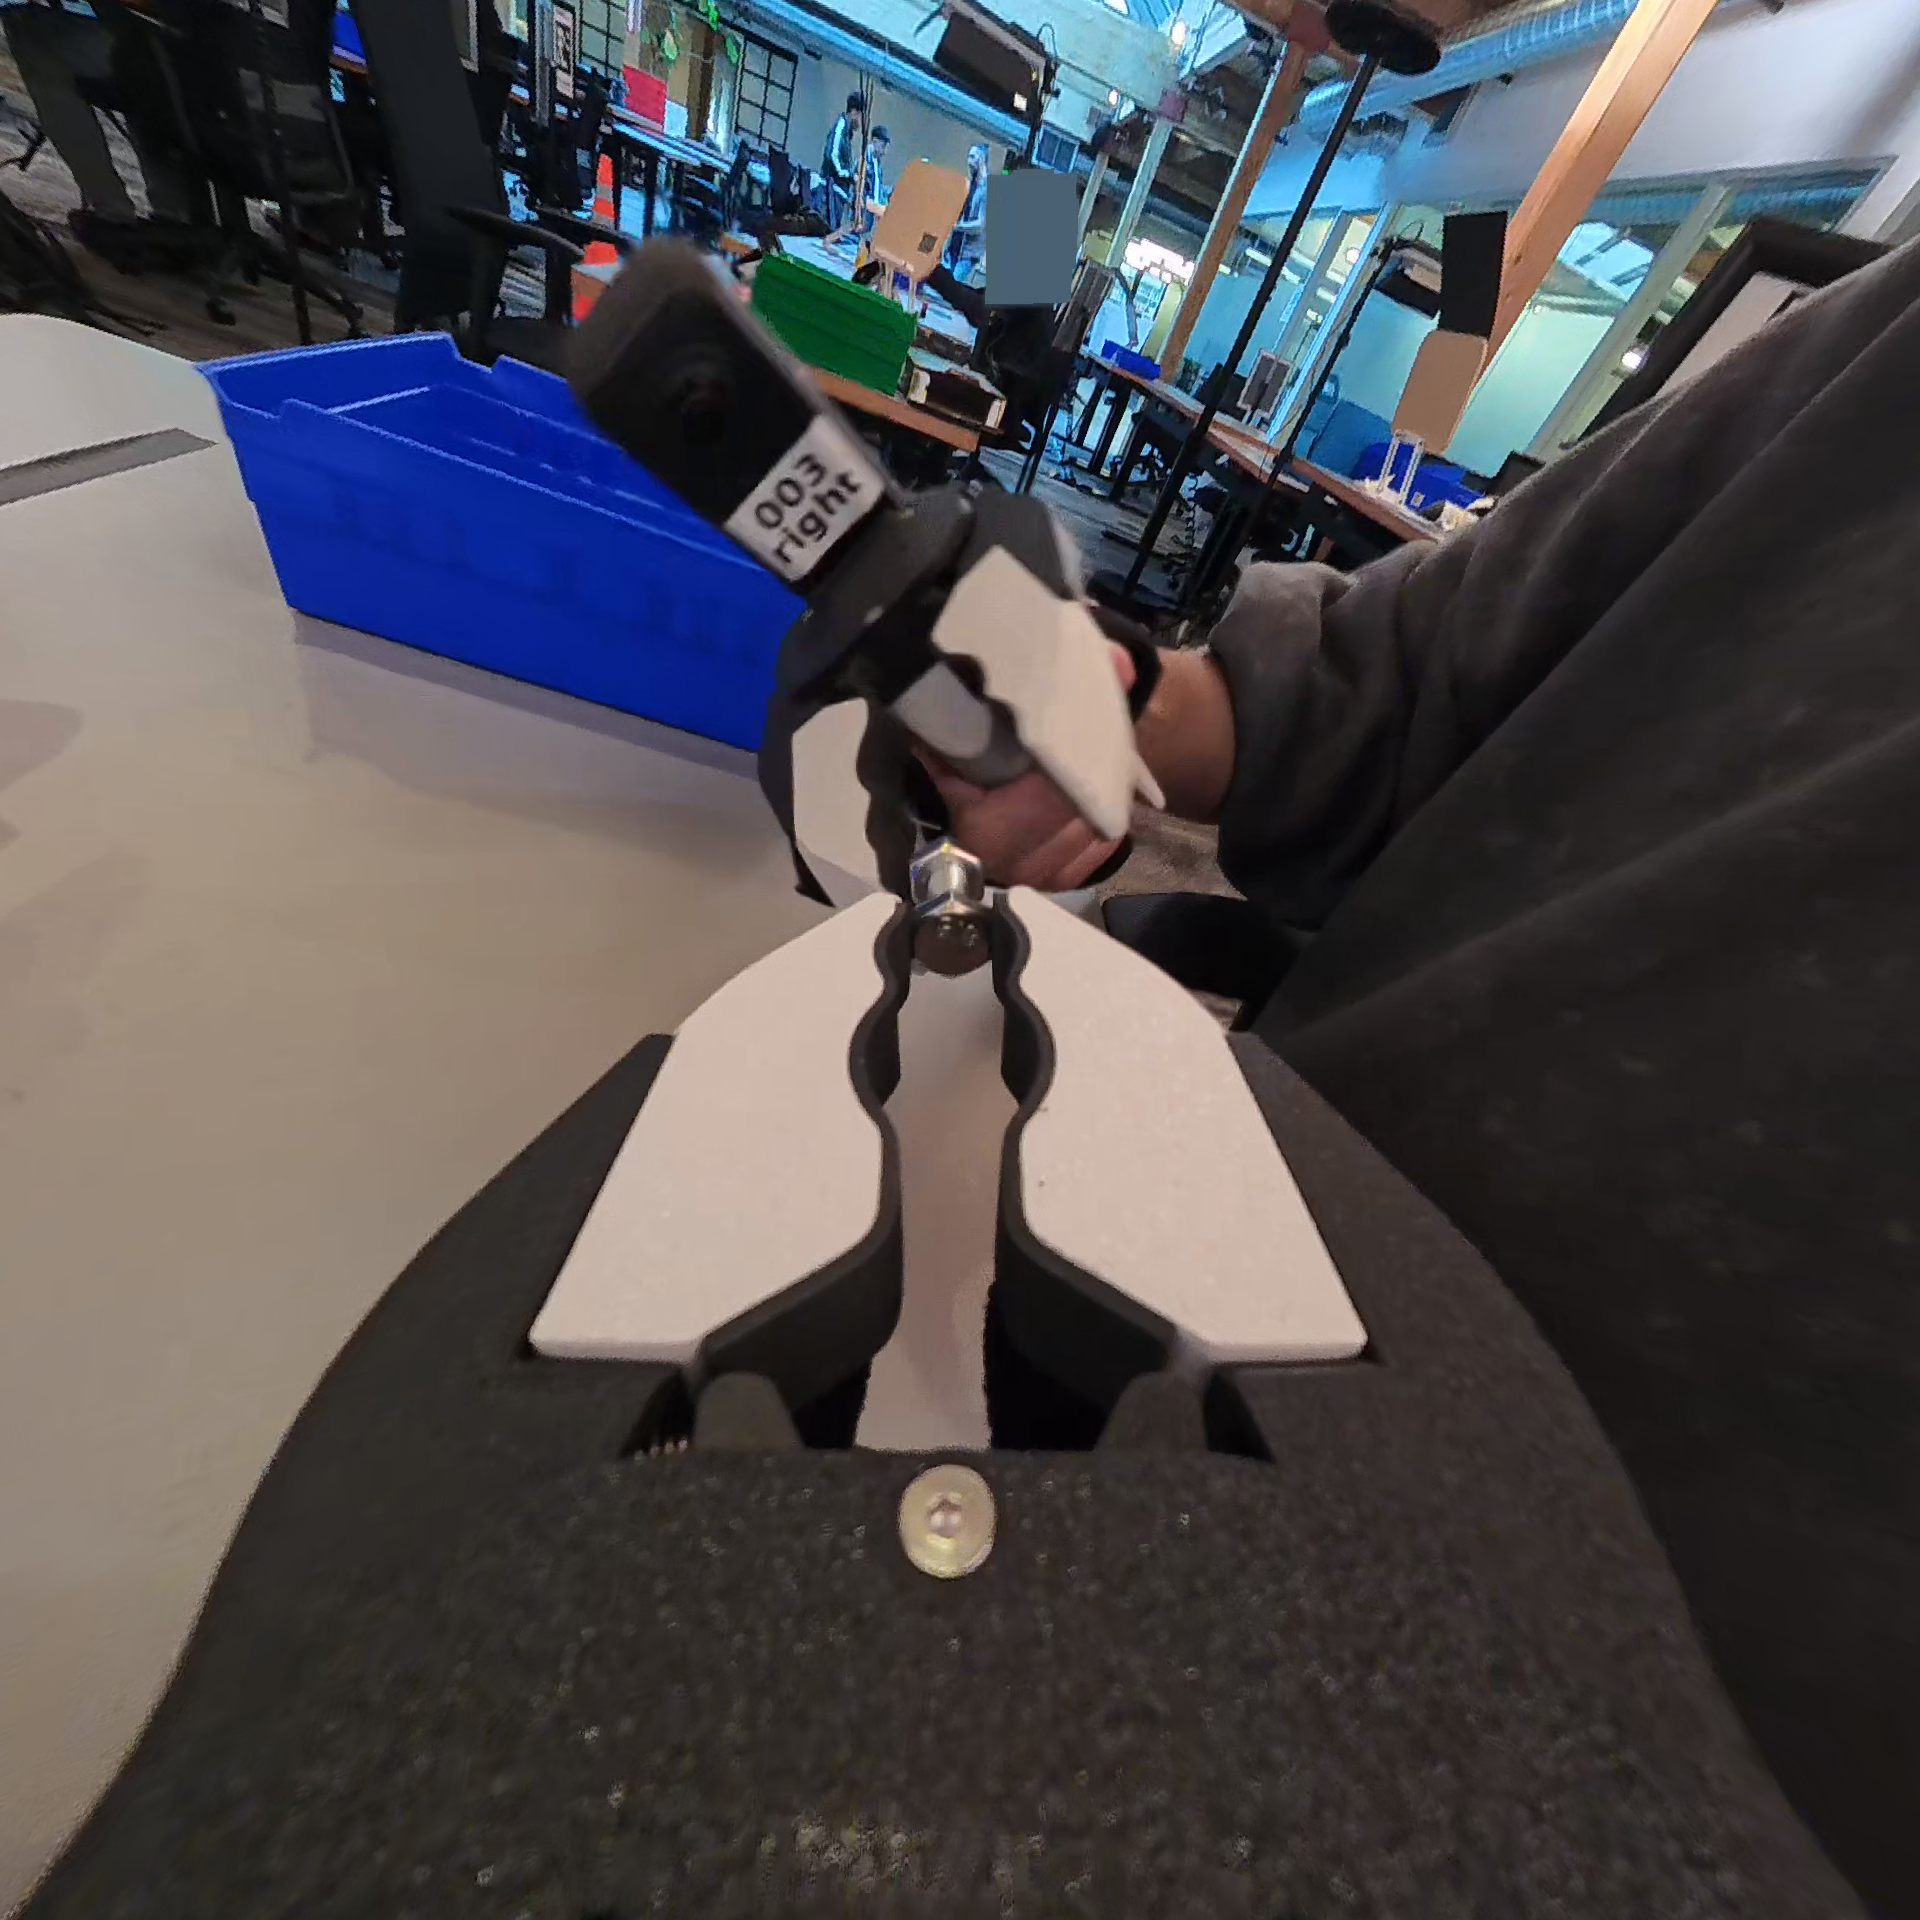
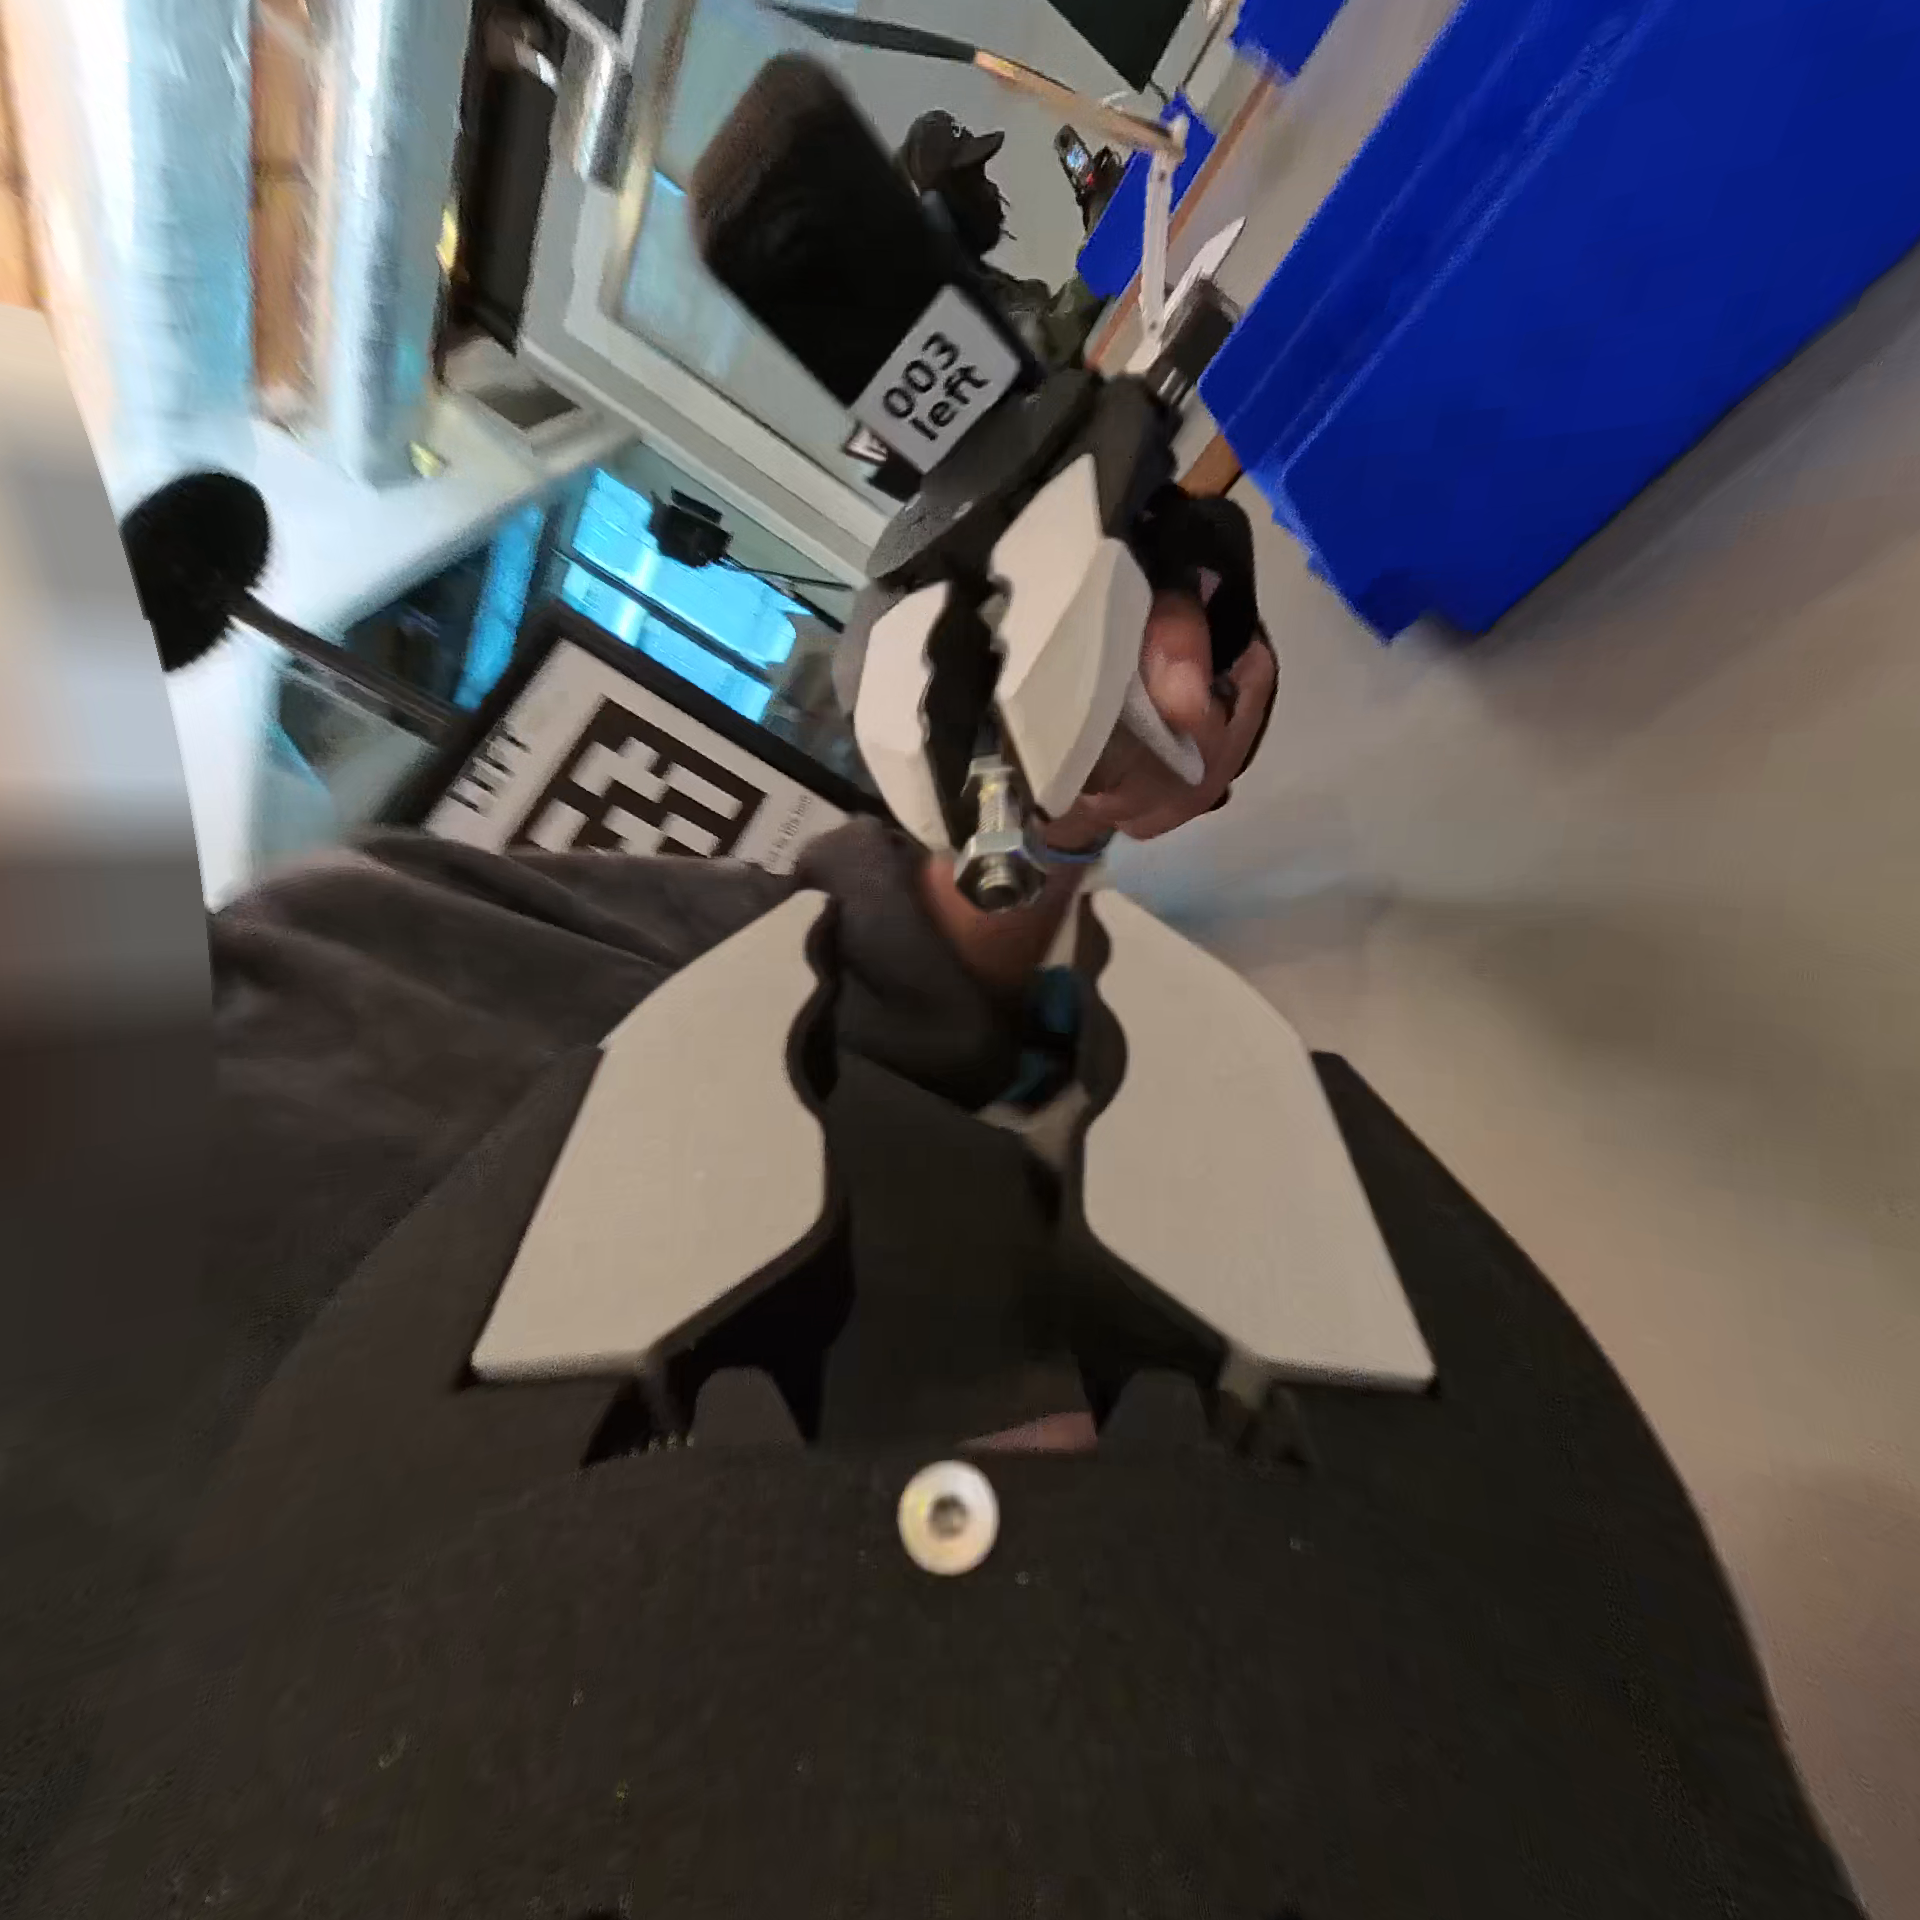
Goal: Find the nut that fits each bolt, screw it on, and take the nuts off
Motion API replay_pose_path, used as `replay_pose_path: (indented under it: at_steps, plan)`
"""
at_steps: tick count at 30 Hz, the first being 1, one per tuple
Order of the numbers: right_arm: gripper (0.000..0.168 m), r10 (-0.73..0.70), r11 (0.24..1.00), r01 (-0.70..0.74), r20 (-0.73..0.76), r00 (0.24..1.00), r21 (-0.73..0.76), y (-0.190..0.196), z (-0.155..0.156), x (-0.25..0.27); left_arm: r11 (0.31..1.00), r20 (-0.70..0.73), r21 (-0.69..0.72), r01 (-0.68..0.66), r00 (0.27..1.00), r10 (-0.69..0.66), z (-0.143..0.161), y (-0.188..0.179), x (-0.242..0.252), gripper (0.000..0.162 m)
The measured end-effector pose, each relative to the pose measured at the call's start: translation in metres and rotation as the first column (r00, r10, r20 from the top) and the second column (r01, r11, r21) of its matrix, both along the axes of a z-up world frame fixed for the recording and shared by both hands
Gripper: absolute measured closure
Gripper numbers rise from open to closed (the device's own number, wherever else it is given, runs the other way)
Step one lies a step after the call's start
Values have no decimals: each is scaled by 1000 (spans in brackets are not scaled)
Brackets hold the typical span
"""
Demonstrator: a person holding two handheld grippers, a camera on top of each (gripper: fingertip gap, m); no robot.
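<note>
Left tongs point(image 1: 948, 925) pinching the head of a silver bolt point(image 1: 945, 940), held above the near edge of the table point(image 1: 260, 987). Nut point(image 2: 1000, 878) sits on the bolt's thread, out past the tips. Right tongs point(image 2: 951, 914) spread, nothing held; the nut is just off their tips, contact unclear. Right view is blurred. Each tool is held by a person's hand point(image 1: 1023, 826) in a dark sleeve point(image 1: 1455, 727). Blue bin point(image 1: 499, 530) far left on the grey table, well apart from the tongs.
</note>
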State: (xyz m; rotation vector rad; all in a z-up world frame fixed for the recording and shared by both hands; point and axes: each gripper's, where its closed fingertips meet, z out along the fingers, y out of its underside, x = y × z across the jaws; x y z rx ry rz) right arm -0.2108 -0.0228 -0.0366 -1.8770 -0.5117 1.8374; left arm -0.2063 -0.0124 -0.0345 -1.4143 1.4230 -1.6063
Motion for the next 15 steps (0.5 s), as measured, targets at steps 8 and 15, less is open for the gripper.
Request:
replay_pose_path:
  at_steps: [8, 15]
  plan:
    - [125, -810, 30, -398, 256, 528, 917, 31, -12, 33, 981, 85, -167, 94, 993, -80, 10, 0, -8, 148]
    - [133, -816, -143, -560, 222, 533, 816, 19, 0, 4, 974, 79, -198, 114, 992, -100, 1, -2, -4, 148]
